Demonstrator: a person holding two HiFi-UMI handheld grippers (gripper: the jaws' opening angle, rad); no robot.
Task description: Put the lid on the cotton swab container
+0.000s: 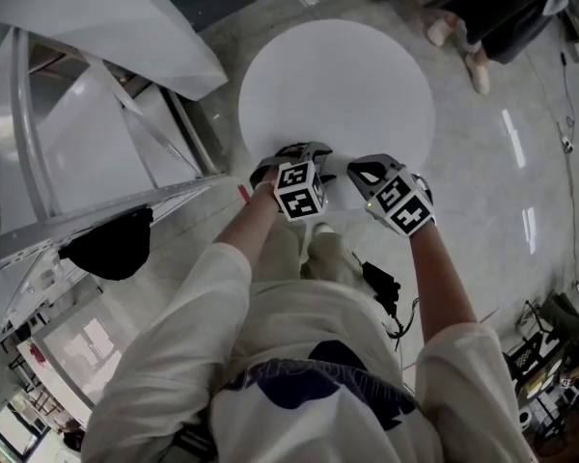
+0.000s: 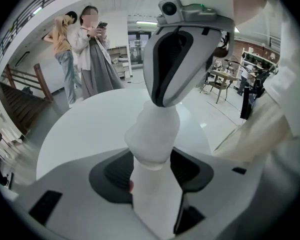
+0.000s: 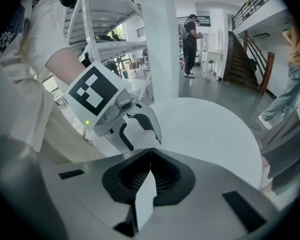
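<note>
The white cotton swab container [image 2: 152, 134] stands upright between the jaws of my left gripper [image 2: 152, 170], whose pads press on its lower part. Its upper part is wider, like a cap. My right gripper [image 2: 162, 91] hangs directly over the container's top, jaws pointing down at it, and is shut. In the right gripper view its pads [image 3: 150, 156] meet at the tips; a white sliver shows behind them and I cannot tell what it is. In the head view both the left gripper [image 1: 291, 157] and the right gripper [image 1: 367, 175] sit close together over the near edge of the round white table [image 1: 338, 75]. The container is hidden there.
A white metal rack [image 1: 68, 162] stands to the left, with a black bag [image 1: 111, 244] under it. Two persons [image 2: 85, 44] stand beyond the table's far side, and another person [image 3: 190, 36] stands farther off. A dark staircase [image 3: 247, 59] rises behind.
</note>
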